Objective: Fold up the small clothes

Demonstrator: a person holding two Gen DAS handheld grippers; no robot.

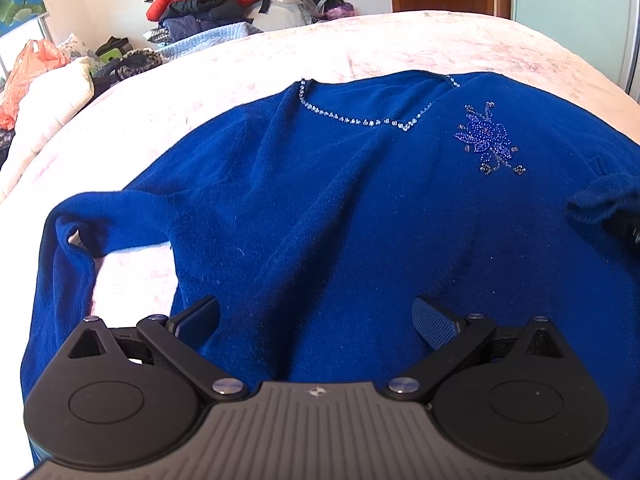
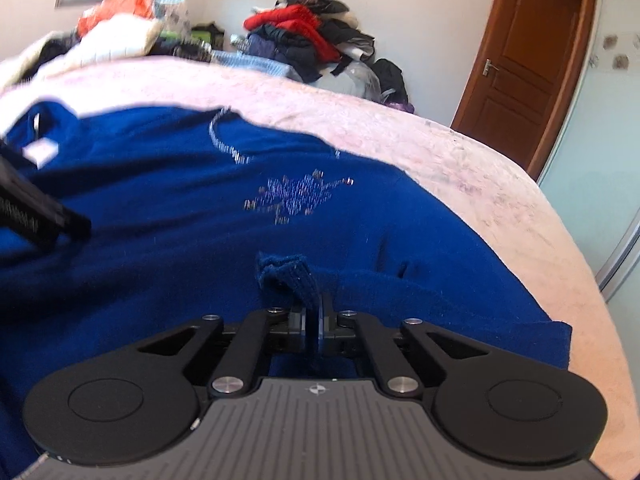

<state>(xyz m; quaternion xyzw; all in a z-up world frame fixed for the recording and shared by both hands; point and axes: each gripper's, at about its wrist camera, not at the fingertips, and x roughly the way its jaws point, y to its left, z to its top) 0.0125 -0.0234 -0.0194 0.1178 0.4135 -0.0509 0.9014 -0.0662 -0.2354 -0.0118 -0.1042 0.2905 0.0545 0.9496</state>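
Left wrist view: a blue beaded-neckline sweater [image 1: 340,208] lies face-up across a pink-covered bed [image 1: 360,44], neckline toward 12 o'clock, one sleeve [image 1: 60,264] doubled back at 9 o'clock. The left tool [image 1: 316,316] hovers spread above the lower body, holding nothing. The knit looks soft, limp and light; hems and cuffs likely offer the surest hold, while the beaded flower [image 1: 486,140] may snag.

Right wrist view: the right tool [image 2: 314,320] is pressed together, pinching a ribbed cuff [image 2: 286,272] at 6 o'clock, over the sweater's body. A clothes pile [image 2: 308,40] sits at 12 o'clock.
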